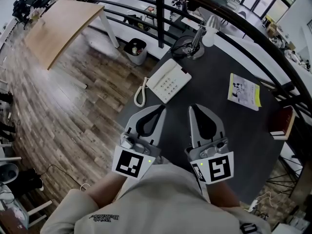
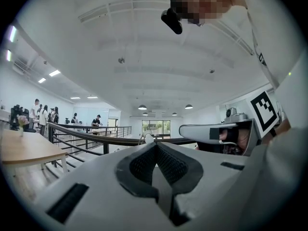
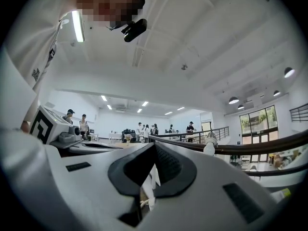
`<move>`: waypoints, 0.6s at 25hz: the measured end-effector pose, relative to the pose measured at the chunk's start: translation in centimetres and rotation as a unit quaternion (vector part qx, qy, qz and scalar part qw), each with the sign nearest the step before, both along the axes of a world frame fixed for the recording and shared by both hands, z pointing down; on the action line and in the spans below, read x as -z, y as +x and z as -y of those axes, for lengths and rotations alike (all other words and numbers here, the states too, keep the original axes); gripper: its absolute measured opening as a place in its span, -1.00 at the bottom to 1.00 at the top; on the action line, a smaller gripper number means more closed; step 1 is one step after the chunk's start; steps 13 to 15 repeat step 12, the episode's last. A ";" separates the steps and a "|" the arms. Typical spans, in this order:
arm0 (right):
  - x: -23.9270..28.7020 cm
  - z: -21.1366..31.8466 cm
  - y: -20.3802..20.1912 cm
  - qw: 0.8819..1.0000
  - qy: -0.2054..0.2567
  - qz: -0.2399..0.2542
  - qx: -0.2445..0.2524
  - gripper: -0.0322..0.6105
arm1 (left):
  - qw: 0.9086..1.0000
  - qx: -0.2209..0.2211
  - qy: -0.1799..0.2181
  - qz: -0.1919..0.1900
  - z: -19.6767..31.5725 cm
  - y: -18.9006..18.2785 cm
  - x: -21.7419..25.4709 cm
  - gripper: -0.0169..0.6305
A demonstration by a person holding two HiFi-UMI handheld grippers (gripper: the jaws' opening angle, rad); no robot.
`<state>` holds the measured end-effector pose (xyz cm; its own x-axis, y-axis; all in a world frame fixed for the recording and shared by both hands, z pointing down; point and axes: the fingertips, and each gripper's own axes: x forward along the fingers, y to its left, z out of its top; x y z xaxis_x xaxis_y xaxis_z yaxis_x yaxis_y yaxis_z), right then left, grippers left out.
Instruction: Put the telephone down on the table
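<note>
Fingers [image 1: 139, 115] shut, empty, on left gripper [image 1: 160, 109] and right gripper [image 1: 193, 107], telephone [image 1: 168, 80] beyond, mostly hidden in gripper views

the keys on your telephone [image 1: 168, 80] are too small to read, and so is the print on the booklet [image 1: 243, 91]. the railing [image 1: 160, 18] covers part of the red book [image 1: 284, 122]. your torso [image 1: 161, 199] hides the worktop's [image 1: 209, 82] near edge.

A white corded telephone [image 1: 168, 80], handset seated and coiled cord hanging at its left, is set flat near the dark table [image 1: 209, 106] edge.
</note>
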<state>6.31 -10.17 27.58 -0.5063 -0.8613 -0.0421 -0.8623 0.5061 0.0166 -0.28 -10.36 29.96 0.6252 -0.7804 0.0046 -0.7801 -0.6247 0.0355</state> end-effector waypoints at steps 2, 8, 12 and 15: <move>-0.1 0.1 0.1 1.000 -0.006 0.005 0.000 -0.89 | 1.000 -0.002 -0.002 0.001 0.0 0.1 -0.1 -0.94; -0.6 0.1 -0.1 0.999 -0.030 0.024 0.005 -0.89 | 1.000 0.002 -0.008 -0.006 0.1 0.2 -0.3 -0.94; -0.8 0.1 -0.4 0.999 -0.034 0.025 0.008 -0.89 | 0.999 0.014 -0.019 -0.026 0.5 -0.5 -0.2 -0.94; -0.8 0.1 -0.4 0.999 -0.034 0.025 0.008 -0.89 | 0.999 0.014 -0.019 -0.026 0.5 -0.5 -0.2 -0.94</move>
